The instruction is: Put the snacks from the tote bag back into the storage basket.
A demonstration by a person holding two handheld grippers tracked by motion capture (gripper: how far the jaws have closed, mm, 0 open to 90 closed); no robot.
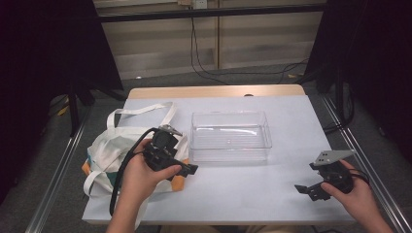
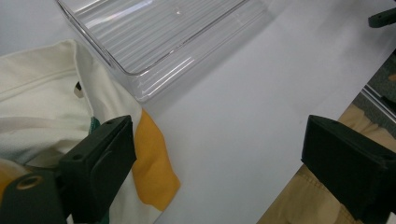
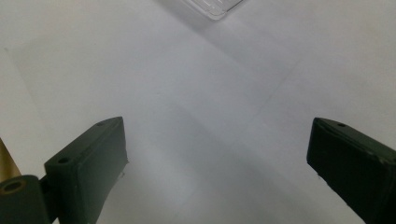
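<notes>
Both jaws spread, the left gripper [image 1: 187, 169] hovers over the cloth tote bag [image 1: 109, 148]; the right gripper [image 1: 306, 189] idles empty. A likely good move is pinching one handle strap, clear of the clear plastic bin [image 1: 229, 136].

High view: fixed overhead, looks fwd/down across whole tabletop [image 1: 233, 194]. Left tool view: close, low over the cloth bag [image 2: 42, 107], faces the clear tray [image 2: 154, 32] corner. Right tool view: close above bare tabletop, tray corner at top edge. All three share tray + white surface.
</notes>
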